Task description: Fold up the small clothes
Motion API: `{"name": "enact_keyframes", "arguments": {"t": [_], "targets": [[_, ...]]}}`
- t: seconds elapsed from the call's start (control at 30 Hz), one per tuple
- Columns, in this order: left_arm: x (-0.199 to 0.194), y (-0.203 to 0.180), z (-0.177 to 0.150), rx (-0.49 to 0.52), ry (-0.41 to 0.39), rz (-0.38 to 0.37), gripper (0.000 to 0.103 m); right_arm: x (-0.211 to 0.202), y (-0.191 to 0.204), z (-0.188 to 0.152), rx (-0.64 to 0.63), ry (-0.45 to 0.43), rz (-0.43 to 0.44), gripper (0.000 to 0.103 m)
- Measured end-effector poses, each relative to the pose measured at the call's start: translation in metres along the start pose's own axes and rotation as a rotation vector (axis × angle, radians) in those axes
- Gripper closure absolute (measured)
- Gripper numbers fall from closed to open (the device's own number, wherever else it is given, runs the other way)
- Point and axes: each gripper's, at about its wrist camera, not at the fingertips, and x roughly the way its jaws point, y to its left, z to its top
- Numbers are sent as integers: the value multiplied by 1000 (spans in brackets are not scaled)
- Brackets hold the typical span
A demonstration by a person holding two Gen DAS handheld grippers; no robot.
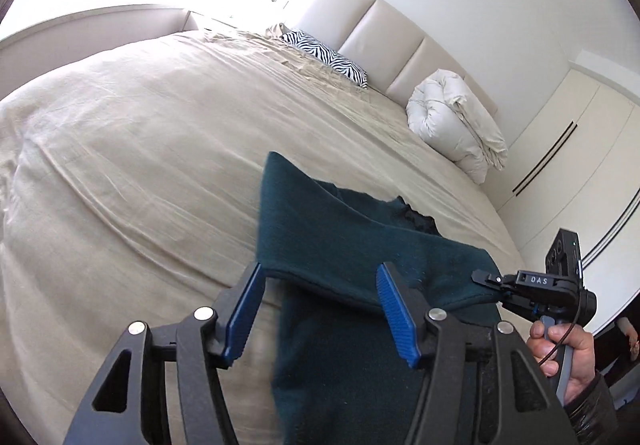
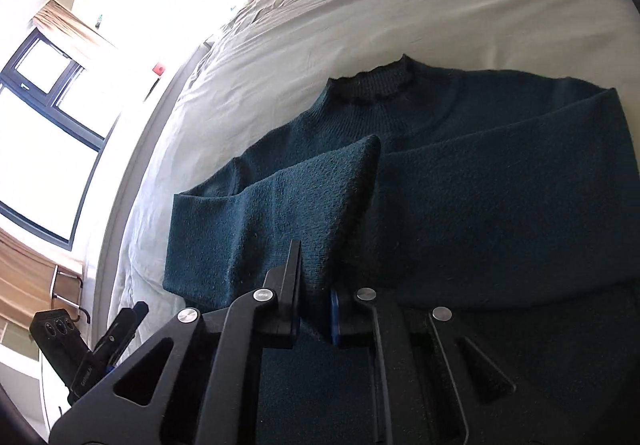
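Observation:
A dark teal knit sweater point(image 2: 460, 173) lies on the beige bed point(image 2: 360, 5), collar towards the pillows, one sleeve folded across the chest. In the right wrist view my right gripper point(image 2: 316, 277) is shut on a raised fold of the sweater's lower part. The left wrist view shows that gripper point(image 1: 486, 279) pinching the sweater's edge, held by a person's hand point(image 1: 568, 357). My left gripper point(image 1: 320, 271) has its blue pads point(image 1: 396, 317) wide apart, and the lifted sweater point(image 1: 328, 229) hem runs between them without being pressed. Its body also shows low left in the right wrist view point(image 2: 132, 321).
A zebra-print pillow point(image 1: 324, 57) and a rolled white duvet point(image 1: 456, 125) lie by the padded headboard point(image 1: 380, 33). White wardrobe doors point(image 1: 580, 149) stand to the right. A bright window point(image 2: 52, 125) and a chair point(image 2: 68, 285) lie beyond the bed's far side.

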Motion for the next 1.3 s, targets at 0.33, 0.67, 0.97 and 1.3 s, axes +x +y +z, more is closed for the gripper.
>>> {"name": "enact_keyframes", "arguments": {"t": [0.33,0.67,0.97,1.3], "targets": [[-1,26,26,-56,-30,8,48,-51,-40,31,35,-101,-8,94],[32,15,34,-49,38,-55,58,-38,-113,38,133,-50,-109,94],[82,-6,57,6,121,-119,58,-8,-153,33,183,-18,-100,94],[175,7,66,-97,287,-235,61,3,-171,29,206,-16,-23,94]]}}
